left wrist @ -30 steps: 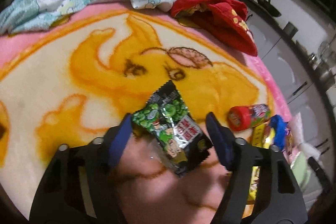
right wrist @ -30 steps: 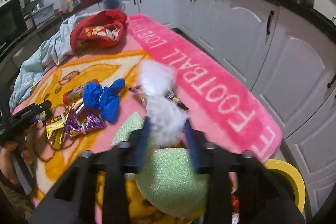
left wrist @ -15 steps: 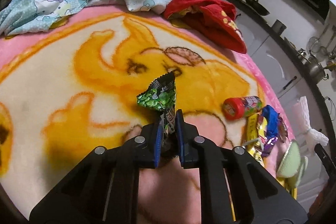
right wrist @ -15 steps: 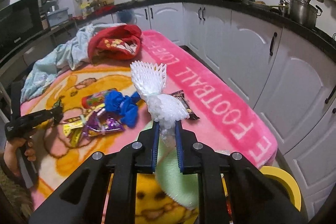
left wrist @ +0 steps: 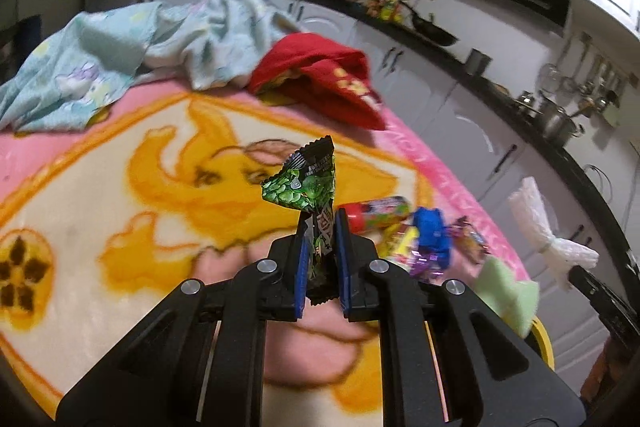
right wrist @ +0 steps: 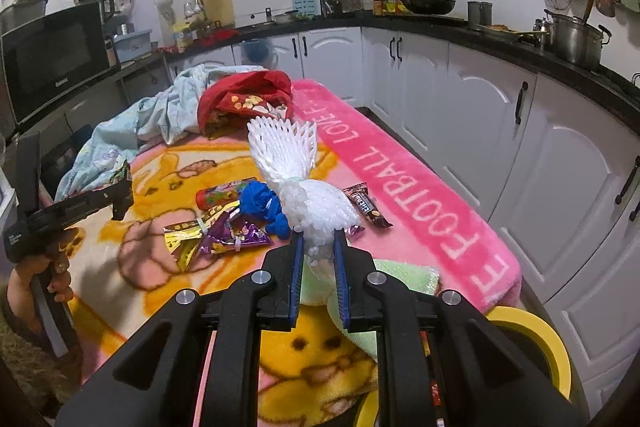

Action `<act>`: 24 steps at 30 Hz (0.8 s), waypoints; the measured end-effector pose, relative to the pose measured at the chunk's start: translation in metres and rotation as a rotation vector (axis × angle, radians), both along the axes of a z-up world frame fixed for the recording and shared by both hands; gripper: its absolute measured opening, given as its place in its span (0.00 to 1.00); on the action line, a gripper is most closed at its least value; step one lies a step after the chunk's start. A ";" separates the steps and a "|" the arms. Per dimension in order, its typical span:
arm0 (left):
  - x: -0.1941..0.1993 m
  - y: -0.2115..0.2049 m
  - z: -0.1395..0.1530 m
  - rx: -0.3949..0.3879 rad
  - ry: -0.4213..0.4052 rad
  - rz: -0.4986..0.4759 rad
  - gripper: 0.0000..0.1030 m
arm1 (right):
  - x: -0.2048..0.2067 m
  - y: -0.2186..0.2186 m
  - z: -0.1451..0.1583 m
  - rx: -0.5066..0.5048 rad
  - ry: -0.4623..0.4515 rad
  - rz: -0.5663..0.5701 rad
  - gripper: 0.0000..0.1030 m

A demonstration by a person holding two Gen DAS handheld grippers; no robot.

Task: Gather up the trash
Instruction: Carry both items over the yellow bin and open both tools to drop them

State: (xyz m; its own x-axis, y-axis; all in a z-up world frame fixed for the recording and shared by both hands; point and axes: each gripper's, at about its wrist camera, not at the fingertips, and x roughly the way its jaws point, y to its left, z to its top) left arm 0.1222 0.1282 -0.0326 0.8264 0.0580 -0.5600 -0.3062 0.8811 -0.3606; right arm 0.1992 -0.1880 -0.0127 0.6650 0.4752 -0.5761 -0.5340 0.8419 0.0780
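My left gripper (left wrist: 322, 223) is shut on a green snack wrapper (left wrist: 306, 185), which stands up out of the blue pads above the cartoon blanket (left wrist: 120, 187). My right gripper (right wrist: 316, 245) is shut on a white foam fruit net (right wrist: 298, 183), lifted clear of the blanket (right wrist: 400, 195). Loose on the blanket lie a red candy tube (right wrist: 224, 193), a blue crumpled wrapper (right wrist: 264, 207), yellow and purple wrappers (right wrist: 216, 239) and a brown chocolate bar wrapper (right wrist: 366, 205). The left gripper (right wrist: 118, 193) with its wrapper also shows at the left of the right wrist view.
A yellow bin (right wrist: 536, 339) stands by the blanket's near right corner, beside a light green cloth (right wrist: 404, 275). A red garment (left wrist: 328, 83) and a pale blue cloth (left wrist: 120, 59) are heaped at the far end. White cabinets (right wrist: 560, 155) run along the right.
The left gripper closed on the green wrapper and lifted it off the blanket. The right gripper tightened on the foam net and raised it; both views now look higher into the kitchen.
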 end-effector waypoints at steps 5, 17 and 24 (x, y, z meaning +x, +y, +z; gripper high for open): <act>0.002 -0.029 0.012 0.023 -0.027 -0.066 0.07 | -0.014 -0.011 0.007 0.006 -0.018 -0.013 0.14; 0.010 -0.099 0.030 0.071 -0.072 -0.233 0.07 | -0.041 -0.058 0.015 0.014 -0.043 -0.079 0.14; 0.015 -0.132 0.031 0.086 -0.085 -0.308 0.07 | -0.054 -0.087 0.012 0.024 -0.042 -0.138 0.14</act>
